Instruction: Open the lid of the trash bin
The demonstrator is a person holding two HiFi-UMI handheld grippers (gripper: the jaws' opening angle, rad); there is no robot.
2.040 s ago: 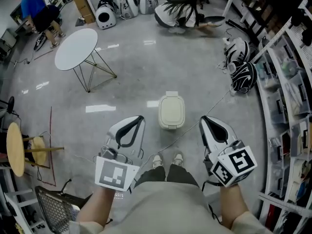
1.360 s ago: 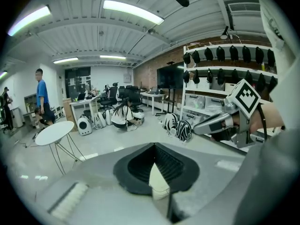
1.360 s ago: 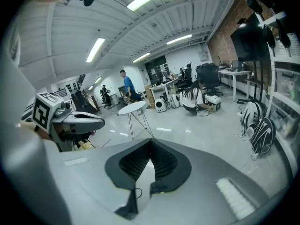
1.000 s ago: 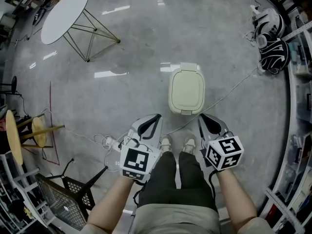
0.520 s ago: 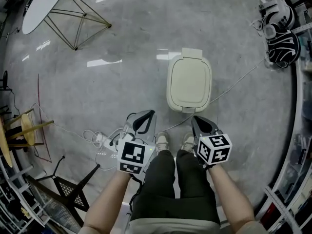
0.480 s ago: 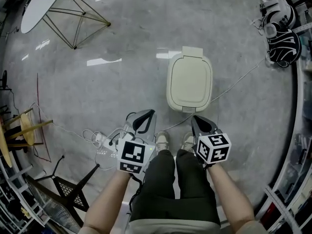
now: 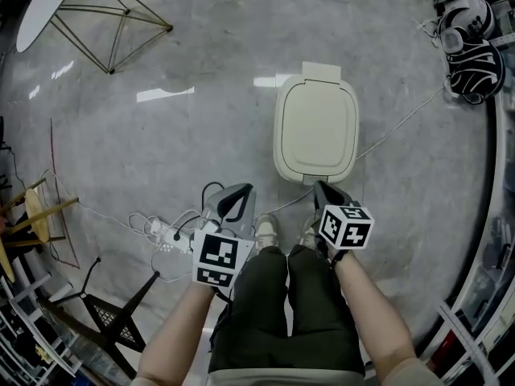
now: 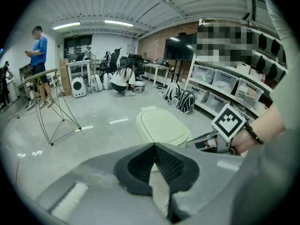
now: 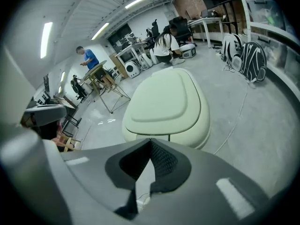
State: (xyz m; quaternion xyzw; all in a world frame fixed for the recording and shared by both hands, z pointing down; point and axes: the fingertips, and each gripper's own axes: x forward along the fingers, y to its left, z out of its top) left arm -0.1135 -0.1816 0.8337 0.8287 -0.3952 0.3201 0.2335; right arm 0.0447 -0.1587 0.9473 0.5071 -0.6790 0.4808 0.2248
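Far left, a white table [image 7: 40, 14] on wire legs stands well apart from the action. Coming in, a power strip [image 7: 165, 233] lies on the grey floor [image 7: 201, 71] with cords looping around it, just left of the left gripper [image 7: 236, 191]. That gripper hangs low over the floor, jaws pressed together tip to tip, nothing between them. Next, the person's shoes [image 7: 265, 230], toes pointing at the cream trash bin [image 7: 282, 166], which stands upright dead centre, its lid [image 7: 315, 123] down flat and closed. On to the right gripper [image 7: 322, 188]: jaws closed too, empty, tips just beside the bin's near edge, and the lid looms large right ahead in its own view. A white cable [image 7: 402, 123] runs off right toward black-and-white bags [image 7: 471, 55].
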